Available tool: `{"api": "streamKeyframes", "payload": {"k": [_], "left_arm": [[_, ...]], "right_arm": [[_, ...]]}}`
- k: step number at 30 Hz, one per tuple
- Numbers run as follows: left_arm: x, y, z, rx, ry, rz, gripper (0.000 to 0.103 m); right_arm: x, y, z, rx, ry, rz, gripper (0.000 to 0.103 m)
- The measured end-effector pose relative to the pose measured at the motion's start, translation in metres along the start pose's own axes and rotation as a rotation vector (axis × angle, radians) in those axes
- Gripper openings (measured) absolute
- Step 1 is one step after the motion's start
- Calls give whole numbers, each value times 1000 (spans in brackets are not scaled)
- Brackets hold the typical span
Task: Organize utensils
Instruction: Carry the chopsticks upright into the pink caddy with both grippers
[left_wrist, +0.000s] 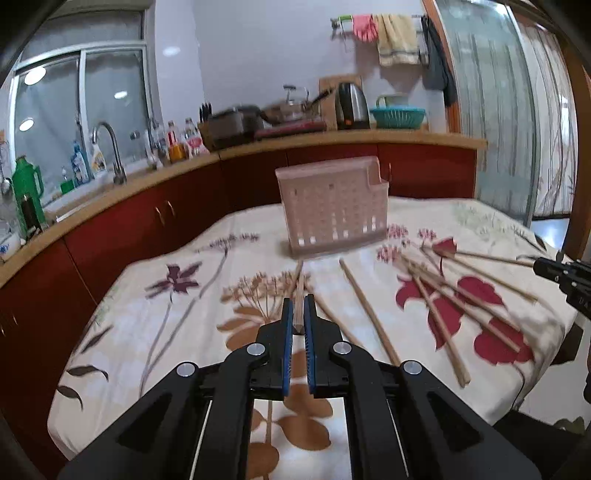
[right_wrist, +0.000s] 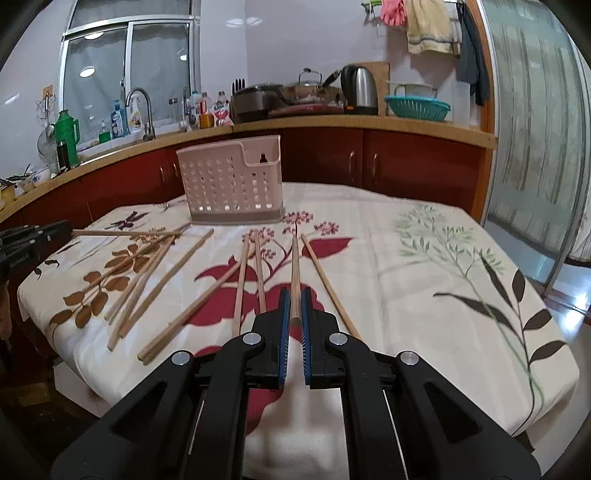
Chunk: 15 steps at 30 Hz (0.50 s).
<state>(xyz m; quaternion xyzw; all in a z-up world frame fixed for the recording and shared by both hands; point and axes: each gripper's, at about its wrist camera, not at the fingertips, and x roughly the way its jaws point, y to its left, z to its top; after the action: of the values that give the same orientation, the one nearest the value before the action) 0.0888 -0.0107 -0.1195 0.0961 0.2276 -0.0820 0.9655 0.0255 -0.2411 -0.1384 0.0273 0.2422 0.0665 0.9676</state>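
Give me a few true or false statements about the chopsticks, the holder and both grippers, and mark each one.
1. The left gripper is shut on a chopstick. True.
2. The right gripper is open and empty. False: it is shut on a chopstick.
3. The pink holder stands upright on the flowered tablecloth. True.
4. All the chopsticks are already in the holder. False: many loose chopsticks lie on the cloth.
5. The holder lies on the kitchen counter. False: it is on the table.

Black angular tool (left_wrist: 299, 306) arms, blue ribbed pads (right_wrist: 284, 325), round silver pivot screws (right_wrist: 337, 338).
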Motion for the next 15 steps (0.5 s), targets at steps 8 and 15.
{"api": "streamKeyframes", "payload": {"k": [8,15], "left_arm": [[-23,4,22,-15,-88,8,7],[-40,10,43,-47,-137,-29,7]], "right_arm": [[-24,8,26,-16,-93,8,6],[-38,16,48,-29,-142,13,6]]}}
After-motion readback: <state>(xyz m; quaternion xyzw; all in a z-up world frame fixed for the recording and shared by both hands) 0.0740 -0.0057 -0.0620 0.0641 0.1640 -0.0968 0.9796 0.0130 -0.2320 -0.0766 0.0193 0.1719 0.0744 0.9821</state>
